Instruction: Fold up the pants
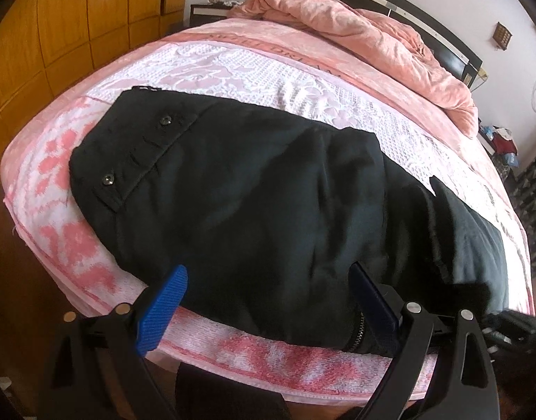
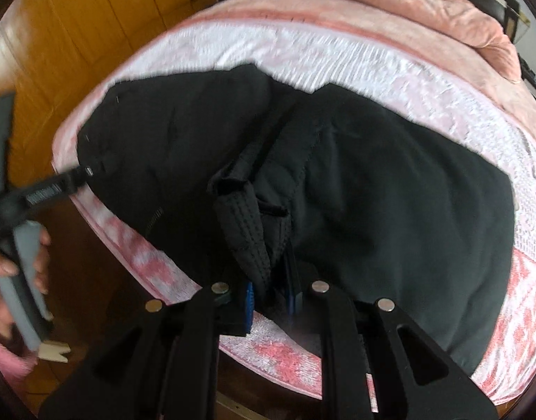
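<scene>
Across the pink bedspread (image 1: 75,255) from near-left waistband to far-right legs: black pants (image 1: 253,210), long axis crosswise, right gripper (image 2: 269,301) pinching a bunched waistband fold at the near edge, left gripper (image 1: 268,280) spread, empty, just beside.

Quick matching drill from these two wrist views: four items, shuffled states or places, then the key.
1. left gripper
2. right gripper
3. black pants
4. crumpled pink quilt

A. heaped at the head of the bed
B. open, blue pads apart at the near edge of the pants
C. spread across the pink floral bed cover
D. shut on a bunched fold of black fabric

Pairs: 1-B, 2-D, 3-C, 4-A
</scene>
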{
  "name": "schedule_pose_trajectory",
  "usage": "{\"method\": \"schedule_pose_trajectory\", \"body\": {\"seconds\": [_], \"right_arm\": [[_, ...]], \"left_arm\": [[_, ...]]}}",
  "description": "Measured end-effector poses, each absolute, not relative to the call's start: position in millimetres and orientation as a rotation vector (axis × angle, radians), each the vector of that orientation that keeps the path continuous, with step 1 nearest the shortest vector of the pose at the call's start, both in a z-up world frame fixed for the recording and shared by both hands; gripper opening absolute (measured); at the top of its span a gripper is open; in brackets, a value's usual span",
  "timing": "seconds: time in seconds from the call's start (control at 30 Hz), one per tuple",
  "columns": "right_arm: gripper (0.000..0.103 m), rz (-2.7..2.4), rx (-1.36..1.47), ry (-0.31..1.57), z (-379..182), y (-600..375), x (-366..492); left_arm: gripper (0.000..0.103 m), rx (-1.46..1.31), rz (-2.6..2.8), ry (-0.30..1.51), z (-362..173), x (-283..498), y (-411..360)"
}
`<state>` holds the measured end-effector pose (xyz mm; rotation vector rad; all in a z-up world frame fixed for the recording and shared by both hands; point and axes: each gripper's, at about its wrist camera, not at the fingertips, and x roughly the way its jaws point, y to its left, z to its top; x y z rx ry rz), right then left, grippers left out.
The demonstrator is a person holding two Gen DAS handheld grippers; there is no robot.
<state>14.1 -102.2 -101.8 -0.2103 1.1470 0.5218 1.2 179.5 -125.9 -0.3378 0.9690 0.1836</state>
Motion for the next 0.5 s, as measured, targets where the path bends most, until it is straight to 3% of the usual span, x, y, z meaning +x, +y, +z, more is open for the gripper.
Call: {"method": "schedule_pose_trajectory", "body": {"seconds": [0.07, 0.13, 0.2, 0.33, 0.5], "right_arm": [[0.024, 0.525, -0.215, 1.178, -113.3, -99.7, 13.8], [0.046, 0.563, -0.182, 1.189, -110.9, -100.9, 10.3], [0.055, 0.628, -0.121, 1.185, -101.2, -104.0, 5.5], [0.061, 0.657, -0.038, 1.154, -76.1, -116.8, -2.0], [0.064, 0.566, -0.145, 1.148, -83.0, -109.1, -4.2]], "left_arm": [[0.094, -0.335, 0.18, 0.974, -127.1, 1.7, 179.8], [0.094, -0.329, 0.179, 0.976, -127.8, 1.4, 180.2], [0.094, -0.328, 0.177, 0.98, -128.3, 1.6, 181.7], [0.094, -0.357, 0.175, 0.978, -129.0, 0.3, 184.8], [0.094, -0.343, 0.159, 0.988, -129.2, 1.2, 179.6]]}}
